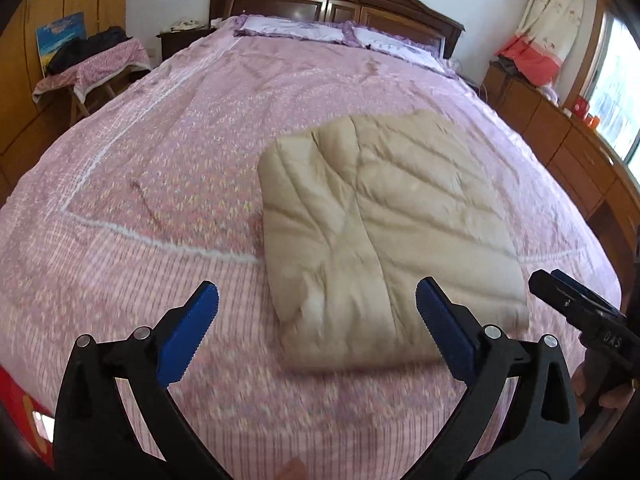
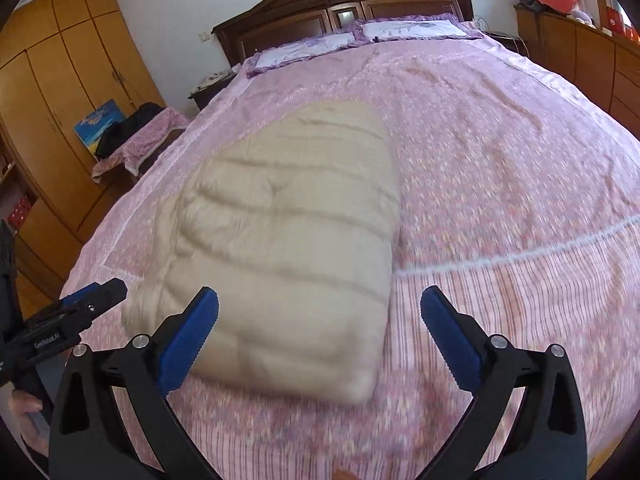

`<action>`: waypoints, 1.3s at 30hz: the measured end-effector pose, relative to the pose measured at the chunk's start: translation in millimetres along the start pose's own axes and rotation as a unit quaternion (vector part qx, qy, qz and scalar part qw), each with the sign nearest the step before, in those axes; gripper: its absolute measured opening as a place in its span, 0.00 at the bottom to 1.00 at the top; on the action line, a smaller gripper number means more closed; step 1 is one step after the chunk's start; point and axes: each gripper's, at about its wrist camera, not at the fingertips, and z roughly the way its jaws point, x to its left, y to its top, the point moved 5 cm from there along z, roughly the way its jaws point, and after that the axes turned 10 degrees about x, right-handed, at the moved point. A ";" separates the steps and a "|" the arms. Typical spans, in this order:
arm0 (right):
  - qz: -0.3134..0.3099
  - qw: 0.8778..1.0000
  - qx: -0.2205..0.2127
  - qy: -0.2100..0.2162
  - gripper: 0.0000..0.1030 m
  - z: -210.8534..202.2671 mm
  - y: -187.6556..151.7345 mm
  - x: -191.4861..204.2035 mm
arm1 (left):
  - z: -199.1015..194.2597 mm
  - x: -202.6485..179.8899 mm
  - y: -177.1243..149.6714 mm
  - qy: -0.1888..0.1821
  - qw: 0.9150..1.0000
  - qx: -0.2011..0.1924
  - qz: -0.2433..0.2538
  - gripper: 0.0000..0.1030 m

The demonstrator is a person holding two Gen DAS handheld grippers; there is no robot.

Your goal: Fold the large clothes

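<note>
Pink patterned bedspread [image 1: 160,168] covered the wide bed, with a dark wooden headboard [image 1: 332,0] and lilac pillows [image 1: 292,30] at the far end. Your beige quilted garment [image 1: 384,224] lay folded into a thick rectangle on the spread near the foot of the bed. You held your left gripper [image 1: 318,332] with its blue fingers [image 1: 188,332] spread wide and nothing between them, and your right gripper [image 2: 320,334] likewise, both apart from the garment.

Bright daylight from window [image 1: 616,92]; motion blur near bottom; fisheye bends edges.
</note>
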 end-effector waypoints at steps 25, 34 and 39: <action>0.011 0.994 0.106 -0.037 0.95 38.4 -77.8 2.6 | 36.1 -30.6 -75.2 0.055 0.994 0.099 0.003 0.96; 0.016 0.992 0.117 -0.037 0.95 44.8 -80.6 2.6 | 40.9 -34.4 -77.3 0.052 0.993 0.105 0.008 0.96; 0.016 0.992 0.117 -0.037 0.95 45.5 -80.7 2.8 | 41.3 -34.5 -77.6 0.054 0.993 0.105 0.009 0.96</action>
